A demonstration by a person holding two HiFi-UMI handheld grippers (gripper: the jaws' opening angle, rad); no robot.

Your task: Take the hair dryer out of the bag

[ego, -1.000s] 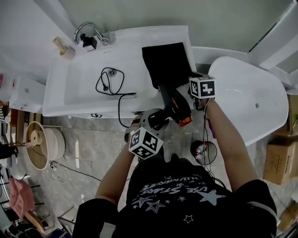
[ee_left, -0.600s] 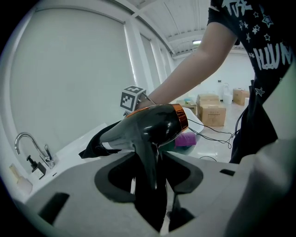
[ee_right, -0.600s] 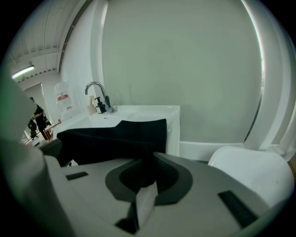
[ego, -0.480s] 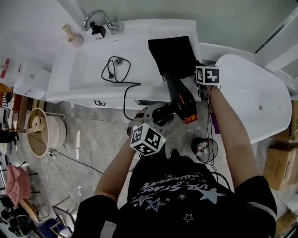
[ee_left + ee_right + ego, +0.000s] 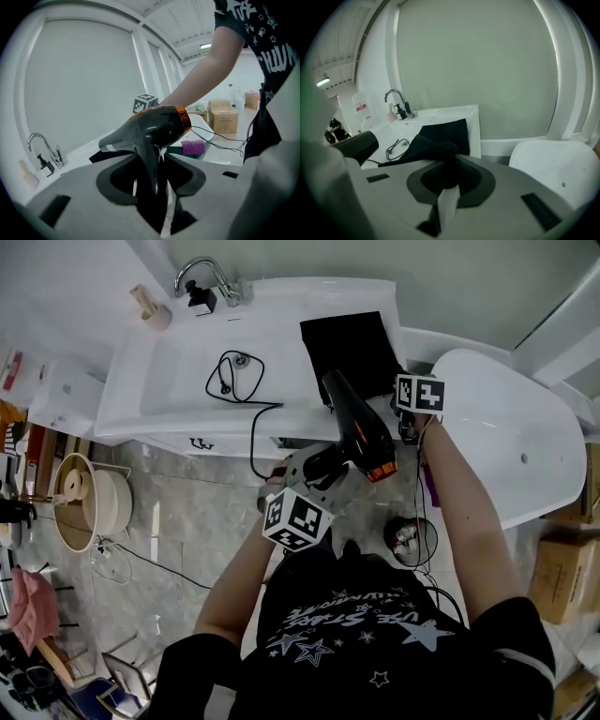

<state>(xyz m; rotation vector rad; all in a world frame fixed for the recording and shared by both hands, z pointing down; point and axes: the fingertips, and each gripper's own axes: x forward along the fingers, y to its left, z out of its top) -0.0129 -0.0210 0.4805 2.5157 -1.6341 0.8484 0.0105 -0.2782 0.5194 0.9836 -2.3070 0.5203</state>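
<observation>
Left gripper view shows the left gripper (image 5: 152, 186) clamped on the handle of the hair dryer (image 5: 150, 131), barrel uppermost. The dryer therefore hangs in the air just in front of the counter (image 5: 272, 329), apparently clear of the black bag (image 5: 349, 348). The right gripper (image 5: 446, 180) is closed on a fold of the bag's near edge, probably to pin the bag down while the dryer comes away. The cord (image 5: 234, 381) lies looped in the sink basin. Both forearms reach forward, the left lower and nearer the body, the right stretched out beside the bathtub (image 5: 506, 437).
</observation>
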